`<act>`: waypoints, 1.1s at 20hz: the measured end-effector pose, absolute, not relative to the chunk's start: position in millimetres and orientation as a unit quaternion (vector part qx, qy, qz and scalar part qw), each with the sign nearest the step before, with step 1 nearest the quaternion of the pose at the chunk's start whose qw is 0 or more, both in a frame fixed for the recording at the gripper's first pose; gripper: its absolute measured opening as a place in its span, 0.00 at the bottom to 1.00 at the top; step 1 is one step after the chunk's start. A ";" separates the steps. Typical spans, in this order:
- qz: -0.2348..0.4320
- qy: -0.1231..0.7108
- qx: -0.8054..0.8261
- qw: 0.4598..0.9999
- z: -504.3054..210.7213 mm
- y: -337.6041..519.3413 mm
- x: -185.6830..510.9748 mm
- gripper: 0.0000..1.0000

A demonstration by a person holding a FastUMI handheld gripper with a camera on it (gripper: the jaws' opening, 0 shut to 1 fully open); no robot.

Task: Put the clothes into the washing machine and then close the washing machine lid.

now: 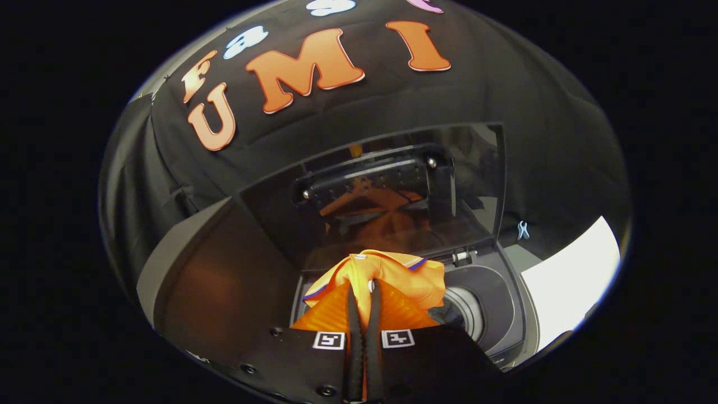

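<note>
You are partway through the first half of the job: the washer stands open below you, its lid raised upright behind the opening and mirroring the orange cloth in its dark glass, so the closing step is not yet done. The garment, an orange piece with a blue-and-white trim, hangs bunched just ahead of the fingers and over the mouth of the drum, whose ringed rim shows to the right of the cloth. I judge it is above or at the opening and not yet dropped in, though how deep it sits you cannot tell from here. Your gripper has its two fingers drawn nearly together with a fold of the garment pinched between them, so it is clamped on the cloth. What is left, by my reading: lower and release the garment into the drum, then bring the lid down. The washer's top is dark grey and glossy, with a hinge at the lid's foot. A white surface lies beyond the machine to the right, and black cloth walls the booth behind.
</note>
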State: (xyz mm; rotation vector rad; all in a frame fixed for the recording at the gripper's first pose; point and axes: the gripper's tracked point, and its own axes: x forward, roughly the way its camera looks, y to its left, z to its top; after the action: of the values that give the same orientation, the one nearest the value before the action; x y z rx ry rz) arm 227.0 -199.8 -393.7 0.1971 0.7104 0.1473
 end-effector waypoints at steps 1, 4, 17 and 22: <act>0.069 0.355 0.096 0.927 -407.5 -200.8 228.4 0.10; 0.056 0.377 0.101 0.919 -444.0 -204.8 232.1 0.10; 0.022 0.482 0.066 0.874 -558.2 -223.5 226.3 0.11; 0.015 0.488 0.053 0.871 -567.2 -224.9 224.9 0.11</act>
State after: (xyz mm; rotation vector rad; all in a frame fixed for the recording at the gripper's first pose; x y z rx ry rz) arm 224.9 -224.9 -567.2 0.1098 1.0198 0.0310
